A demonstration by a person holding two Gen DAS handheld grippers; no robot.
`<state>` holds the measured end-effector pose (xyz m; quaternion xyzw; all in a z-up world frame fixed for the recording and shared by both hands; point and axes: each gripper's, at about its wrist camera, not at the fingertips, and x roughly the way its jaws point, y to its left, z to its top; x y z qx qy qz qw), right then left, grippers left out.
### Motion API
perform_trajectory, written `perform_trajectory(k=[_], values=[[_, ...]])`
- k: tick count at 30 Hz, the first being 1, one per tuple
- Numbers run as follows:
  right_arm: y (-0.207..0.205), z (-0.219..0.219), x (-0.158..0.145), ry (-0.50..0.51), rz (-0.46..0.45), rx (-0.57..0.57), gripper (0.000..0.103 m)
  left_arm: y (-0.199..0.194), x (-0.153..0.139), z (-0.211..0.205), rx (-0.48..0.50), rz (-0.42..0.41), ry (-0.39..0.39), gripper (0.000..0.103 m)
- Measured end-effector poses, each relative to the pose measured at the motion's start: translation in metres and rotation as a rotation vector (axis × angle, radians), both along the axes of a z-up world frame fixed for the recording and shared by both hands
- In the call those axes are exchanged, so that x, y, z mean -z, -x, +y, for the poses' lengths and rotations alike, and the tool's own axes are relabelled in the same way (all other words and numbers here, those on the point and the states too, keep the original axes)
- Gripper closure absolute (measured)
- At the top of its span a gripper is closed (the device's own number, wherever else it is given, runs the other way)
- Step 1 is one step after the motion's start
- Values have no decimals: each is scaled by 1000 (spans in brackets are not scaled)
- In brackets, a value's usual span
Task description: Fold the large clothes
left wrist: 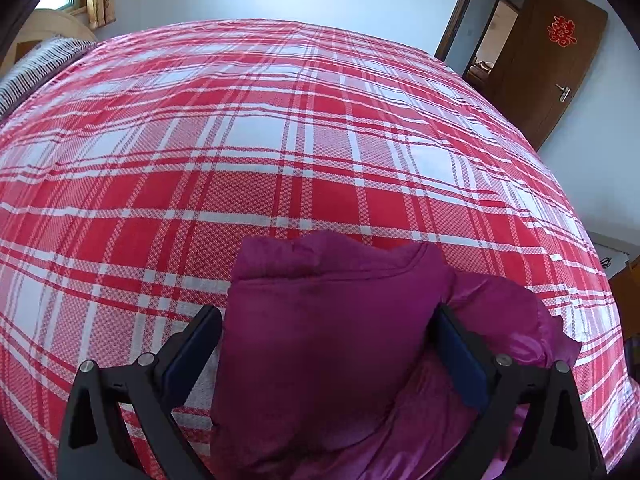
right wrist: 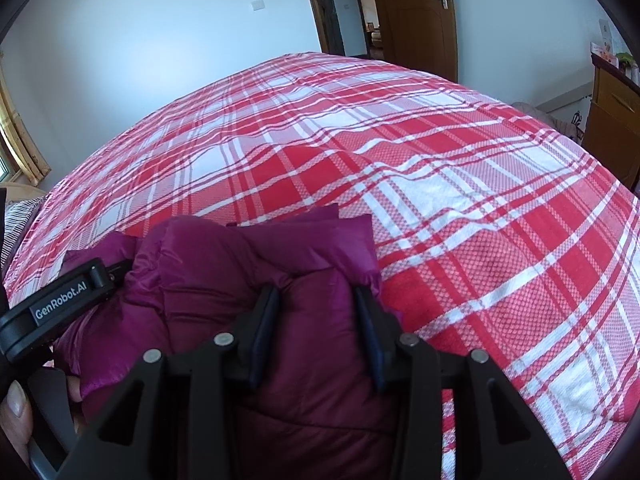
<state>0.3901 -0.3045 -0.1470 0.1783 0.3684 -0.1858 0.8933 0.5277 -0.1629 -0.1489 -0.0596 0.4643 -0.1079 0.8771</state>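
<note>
A magenta puffer jacket (left wrist: 320, 344) lies bunched on the red and white plaid bedspread (left wrist: 280, 140) at the near edge of the bed. My left gripper (left wrist: 328, 316) stands wide open with a thick fold of the jacket between its fingers. In the right wrist view the jacket (right wrist: 224, 264) fills the lower left. My right gripper (right wrist: 316, 300) is closed onto a padded fold of the jacket. The left gripper's body (right wrist: 60, 304) shows at the left, against the jacket, with a hand below it.
The plaid bedspread (right wrist: 460, 184) covers the whole bed. A striped pillow (left wrist: 36, 68) lies at the far left. A brown door (left wrist: 560, 64) stands open at the back right. A wooden cabinet (right wrist: 612, 120) stands right of the bed.
</note>
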Motion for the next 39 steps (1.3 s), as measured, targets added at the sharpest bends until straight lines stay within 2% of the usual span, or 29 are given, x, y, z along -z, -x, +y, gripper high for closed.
perform_trajectory(k=[16, 18, 21, 25, 26, 28, 30, 32, 34, 37, 38, 39], values=[[-2, 1, 1, 2, 8, -2, 58, 0, -1, -1, 0, 5, 4, 1], [-2, 0, 2, -5, 4, -4, 58, 3, -5, 6, 19, 19, 51, 1], [-2, -2, 2, -16, 0, -8, 58, 27, -18, 35, 43, 21, 178, 1], [-2, -5, 1, -39, -3, -25, 57, 70, -28, 67, 87, -43, 162, 1], [0, -7, -1, -58, -11, -39, 55, 78, -26, 74, 99, -44, 164, 1], [9, -19, -5, -170, -74, -99, 47, 88, -16, 84, 130, -23, 182, 1], [23, -31, -12, -251, -146, -134, 22, 93, -5, 89, 148, -11, 210, 1], [42, -39, -25, -232, -225, -127, 8, 97, -3, 90, 153, -37, 229, 1], [52, -43, -32, -174, -239, -150, 9, 95, -4, 86, 185, -33, 251, 1], [47, -52, -27, -165, -173, -220, 32, 91, -4, 76, 223, -27, 269, 1], [45, -56, -25, -161, -166, -234, 37, 91, -3, 74, 235, -29, 264, 1], [44, -59, -21, -164, -168, -244, 37, 91, -3, 69, 248, -31, 247, 1]])
